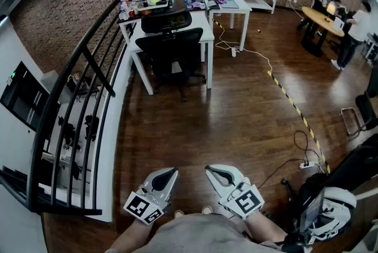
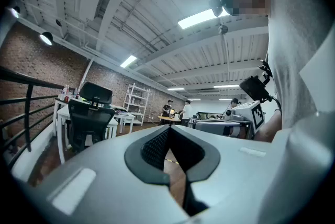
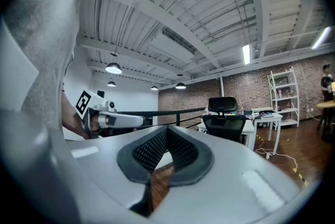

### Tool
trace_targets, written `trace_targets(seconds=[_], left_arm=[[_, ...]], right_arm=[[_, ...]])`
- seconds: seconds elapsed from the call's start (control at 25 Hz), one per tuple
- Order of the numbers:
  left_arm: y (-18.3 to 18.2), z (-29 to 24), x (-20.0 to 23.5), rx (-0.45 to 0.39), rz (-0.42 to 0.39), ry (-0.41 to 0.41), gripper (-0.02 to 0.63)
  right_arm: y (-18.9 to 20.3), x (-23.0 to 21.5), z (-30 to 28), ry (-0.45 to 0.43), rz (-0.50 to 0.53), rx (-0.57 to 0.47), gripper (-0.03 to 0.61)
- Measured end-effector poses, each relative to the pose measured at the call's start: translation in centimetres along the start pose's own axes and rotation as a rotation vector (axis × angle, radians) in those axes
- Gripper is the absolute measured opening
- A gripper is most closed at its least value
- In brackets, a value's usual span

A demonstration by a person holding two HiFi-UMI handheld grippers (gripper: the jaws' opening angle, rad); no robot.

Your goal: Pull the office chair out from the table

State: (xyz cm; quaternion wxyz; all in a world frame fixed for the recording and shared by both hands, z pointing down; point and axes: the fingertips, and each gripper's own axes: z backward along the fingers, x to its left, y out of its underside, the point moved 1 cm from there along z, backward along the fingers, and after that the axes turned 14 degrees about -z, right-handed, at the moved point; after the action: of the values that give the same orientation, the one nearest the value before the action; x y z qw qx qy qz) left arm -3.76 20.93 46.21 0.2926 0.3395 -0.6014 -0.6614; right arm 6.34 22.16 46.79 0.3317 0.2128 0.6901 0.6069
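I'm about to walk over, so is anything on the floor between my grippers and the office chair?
Nothing visible. Bare wood floor lies between the left gripper, the right gripper and the office chair at the white table. A white cable and striped tape run off to the right.

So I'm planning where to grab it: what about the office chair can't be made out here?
1. Base and wheels of the office chair: head view, too small and dark under the white table.
2. Its lower part: both gripper views, hidden behind the left gripper and right gripper bodies.
3. Its seat: head view, behind the backrest.
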Motion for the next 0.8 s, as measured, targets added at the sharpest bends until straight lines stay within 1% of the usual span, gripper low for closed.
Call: trace_targets(seconds=[0.2,0.4,0.52,0.64,0.8], left_arm=[[-0.5,-1.3,-0.7,-0.006,0.000,-0.017,0.000],[-0.6,-2.3,-1.3,0.011,0.001,-0.016,0.000],[-0.1,-2.3,0.1,0.021,0.010,-0.033,0.000],[0.2,-2.7,1.9,0.013,0.028,-0.052,0.000],[0.8,-4.7,5.6,-0.007,0.038,-0.043,0.000]], right_arm=[[-0.4,-0.6,0.5,-0.024,-0.006,-0.011,0.000],[-0.6,-2.0,0.8,-0.019,-0.038,-0.015,0.000],[-0.7,-2.7,-0.5,-0.022,-0.046,-0.017,0.000],[-0.7,-3.6,-2.1,-0.030,-0.042,0.002,0.000],[-1.2,-6.2,-5.3,-0.009,-0.032,0.011,0.000]])
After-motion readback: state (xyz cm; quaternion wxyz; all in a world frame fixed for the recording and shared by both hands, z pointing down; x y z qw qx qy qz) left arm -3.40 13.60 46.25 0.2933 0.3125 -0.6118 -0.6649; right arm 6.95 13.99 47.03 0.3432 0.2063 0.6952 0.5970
